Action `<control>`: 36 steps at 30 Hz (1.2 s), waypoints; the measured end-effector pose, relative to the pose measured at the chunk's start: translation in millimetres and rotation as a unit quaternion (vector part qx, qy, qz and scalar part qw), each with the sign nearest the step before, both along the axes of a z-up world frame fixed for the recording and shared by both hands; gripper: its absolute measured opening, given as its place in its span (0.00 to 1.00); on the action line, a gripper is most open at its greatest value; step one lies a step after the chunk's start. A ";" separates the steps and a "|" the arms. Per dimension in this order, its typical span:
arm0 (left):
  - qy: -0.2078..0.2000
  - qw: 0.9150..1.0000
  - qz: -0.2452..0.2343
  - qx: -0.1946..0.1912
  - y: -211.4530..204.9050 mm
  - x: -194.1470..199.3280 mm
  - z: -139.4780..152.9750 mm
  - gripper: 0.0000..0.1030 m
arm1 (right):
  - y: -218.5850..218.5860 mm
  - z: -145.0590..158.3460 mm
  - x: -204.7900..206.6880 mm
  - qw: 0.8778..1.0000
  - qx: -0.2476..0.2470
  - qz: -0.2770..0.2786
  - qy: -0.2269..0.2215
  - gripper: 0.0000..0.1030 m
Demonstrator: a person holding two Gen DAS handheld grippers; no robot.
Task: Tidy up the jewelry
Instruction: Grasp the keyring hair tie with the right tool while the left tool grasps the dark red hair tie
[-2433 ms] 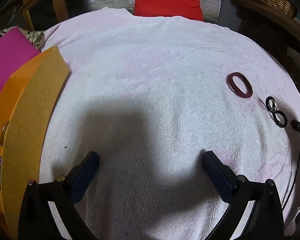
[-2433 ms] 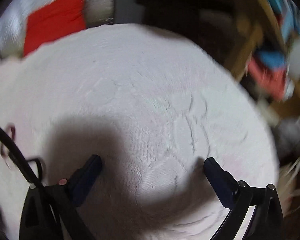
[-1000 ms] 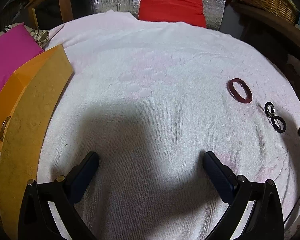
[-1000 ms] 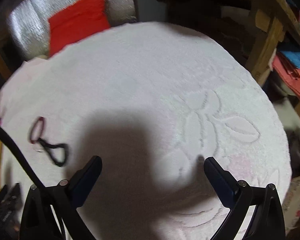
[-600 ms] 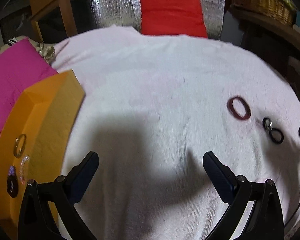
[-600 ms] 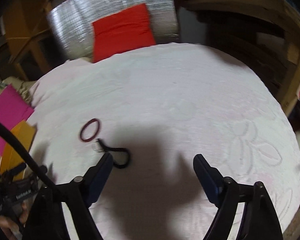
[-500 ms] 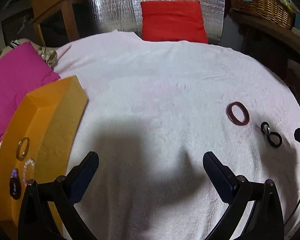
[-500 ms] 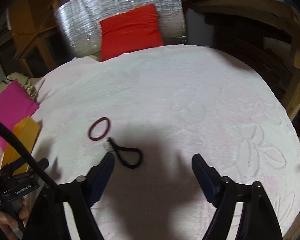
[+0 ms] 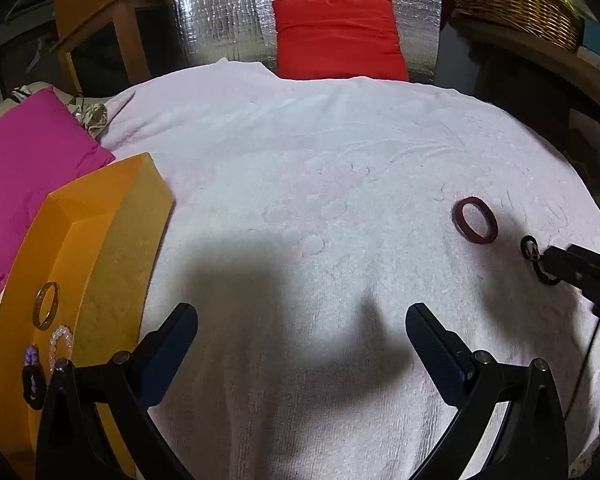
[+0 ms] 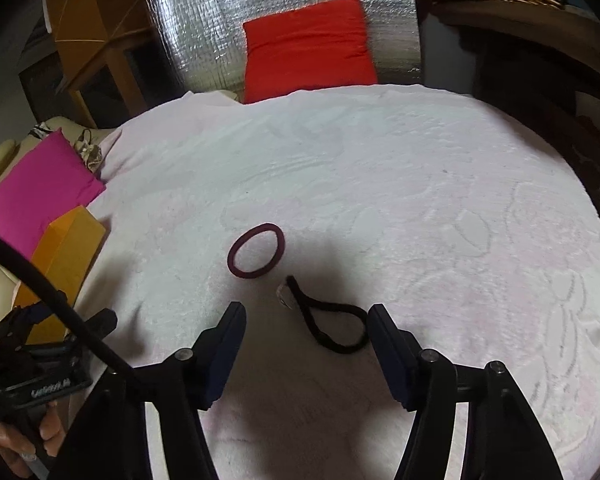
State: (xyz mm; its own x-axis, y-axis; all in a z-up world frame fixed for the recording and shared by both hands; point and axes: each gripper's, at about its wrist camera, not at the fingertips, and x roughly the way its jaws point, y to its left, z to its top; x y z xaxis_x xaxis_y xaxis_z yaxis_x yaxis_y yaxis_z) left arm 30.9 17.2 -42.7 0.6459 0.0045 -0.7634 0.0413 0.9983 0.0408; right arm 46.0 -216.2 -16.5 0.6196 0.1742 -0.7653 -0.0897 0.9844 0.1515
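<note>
A dark red band (image 10: 256, 251) and a black band with a small clear bead (image 10: 332, 326) lie on the white towel (image 10: 380, 184). My right gripper (image 10: 306, 316) is open and empty, its fingertips on either side of the black band, just above it. In the left wrist view the red band (image 9: 475, 226) sits at the right, and the right gripper's tip covers part of the black band (image 9: 531, 249). My left gripper (image 9: 300, 328) is open and empty over bare towel. An orange tray (image 9: 112, 248) at the left holds a gold ring (image 9: 45, 310) and beaded bracelets (image 9: 58, 340).
A pink cushion (image 9: 28, 160) lies behind the orange tray. A red cushion (image 9: 338, 38) leans on a silver foil panel at the back. A wicker basket (image 9: 516, 0) stands on a wooden shelf at the back right. The towel's edge drops off at the right.
My right gripper has swung left and come forward over the black band, its jaws narrowing somewhat. My left gripper has pulled back and up, so the tray's contents show.
</note>
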 end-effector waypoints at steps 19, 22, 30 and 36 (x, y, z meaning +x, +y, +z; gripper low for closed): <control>-0.040 0.996 -0.064 -0.040 -52.8 23.5 10.1 1.00 | -35.8 -7.3 10.4 0.996 0.048 -0.070 0.009 0.08; -0.040 0.995 -0.075 -0.054 -76.3 33.8 8.9 1.00 | -43.1 -4.3 11.1 0.995 0.060 -0.078 0.009 0.08; -0.005 0.993 -0.103 -0.053 -117.1 69.0 -15.2 1.00 | -66.4 3.2 6.0 0.991 0.085 -0.101 0.003 0.08; 0.009 0.993 -0.108 -0.045 -128.3 80.2 -23.0 0.80 | -74.8 -1.6 11.3 0.989 0.101 -0.108 0.017 0.08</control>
State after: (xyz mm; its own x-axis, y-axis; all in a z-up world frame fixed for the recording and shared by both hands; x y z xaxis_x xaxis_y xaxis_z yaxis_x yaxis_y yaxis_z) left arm 111.0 -111.0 -65.7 0.6106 -0.2023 -0.7656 0.2551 0.9655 -0.0516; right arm 57.3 -291.0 -18.1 0.6331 0.1934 -0.7496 0.1272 0.9291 0.3472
